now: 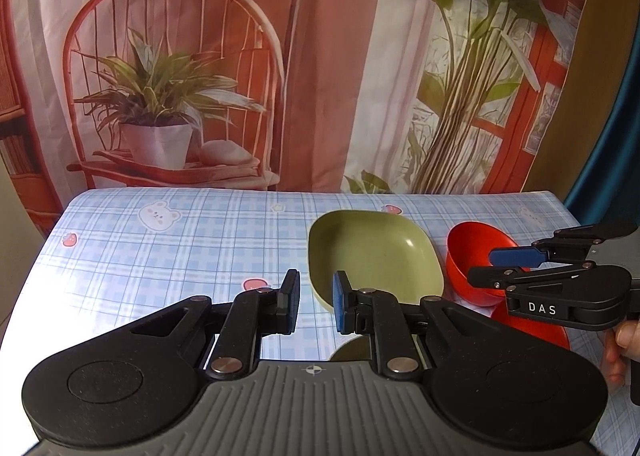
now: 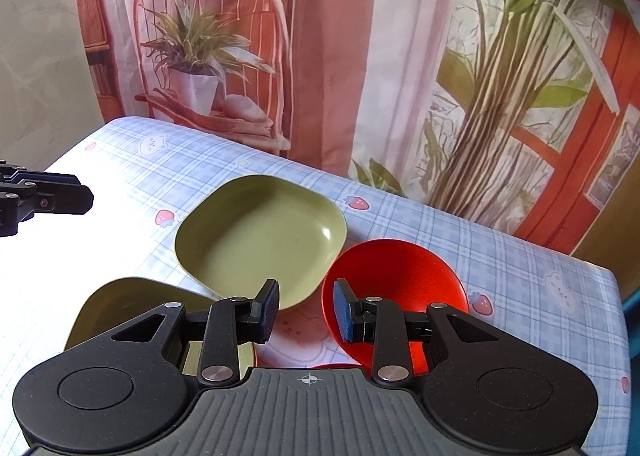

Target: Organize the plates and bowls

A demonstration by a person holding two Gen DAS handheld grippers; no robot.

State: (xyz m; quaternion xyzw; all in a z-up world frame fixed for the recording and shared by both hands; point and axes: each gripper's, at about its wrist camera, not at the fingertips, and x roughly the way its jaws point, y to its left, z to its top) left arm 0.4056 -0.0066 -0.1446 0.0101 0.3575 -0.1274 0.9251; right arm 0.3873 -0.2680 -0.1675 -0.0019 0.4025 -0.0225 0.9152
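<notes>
Working from the left of the worktop (image 2: 440, 223), our left hand-held gripper (image 1: 316, 306) hovered with its jaws parted a moderate way and nothing between them, just at the near left edge of the green plate (image 1: 374, 252). That plate sat toward the middle of the checked cloth. A second green dish (image 2: 132, 300) lay nearer the front edge, partly hidden under the right tool's body, so we could not tell whether it was a plate or a bowl.

Further right, the red bowl (image 2: 394, 280) stood just beside the green plate, the rims touching or nearly so. Our right hand-held gripper (image 2: 306, 310) was also open and empty, its right finger dipping over the bowl's near rim while the left finger hung over the gap between bowl and plate. A sliver of another red dish (image 1: 532, 326) showed toward the front right corner, mostly covered.

We judged the sorting to be at its start: nothing was stacked yet, and both tools were lining up for a first pick. The next move seemed to call for setting one finger inside a rim and one outside, then closing firmly, since thin smooth rims slip easily.
</notes>
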